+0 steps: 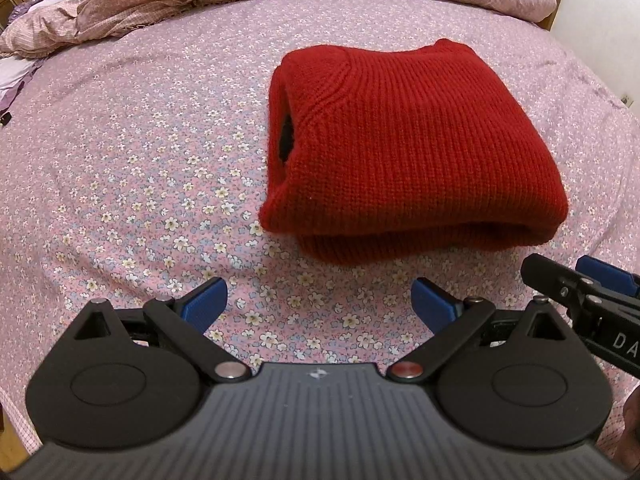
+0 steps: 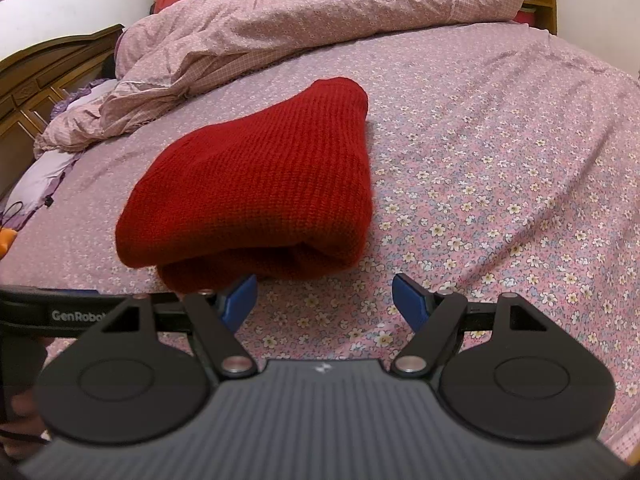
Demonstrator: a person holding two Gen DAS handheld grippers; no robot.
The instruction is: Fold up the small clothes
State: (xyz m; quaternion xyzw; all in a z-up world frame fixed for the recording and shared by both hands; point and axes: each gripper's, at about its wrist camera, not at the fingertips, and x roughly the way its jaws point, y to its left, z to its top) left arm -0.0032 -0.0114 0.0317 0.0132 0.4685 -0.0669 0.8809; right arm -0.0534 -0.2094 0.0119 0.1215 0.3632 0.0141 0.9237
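A red knitted sweater (image 1: 400,144) lies folded into a thick rectangle on the flowered bed sheet (image 1: 140,168). It also shows in the right wrist view (image 2: 256,184), ahead and to the left. My left gripper (image 1: 320,304) is open and empty, just short of the sweater's near edge. My right gripper (image 2: 324,300) is open and empty, its left blue pad (image 2: 240,300) close to the sweater's near fold. The right gripper's tip also shows in the left wrist view (image 1: 576,280) at the right edge.
A rumpled pink duvet (image 2: 280,32) is heaped along the far side of the bed. A wooden headboard (image 2: 48,76) stands at the left. A lilac pillow (image 2: 44,176) lies at the left edge.
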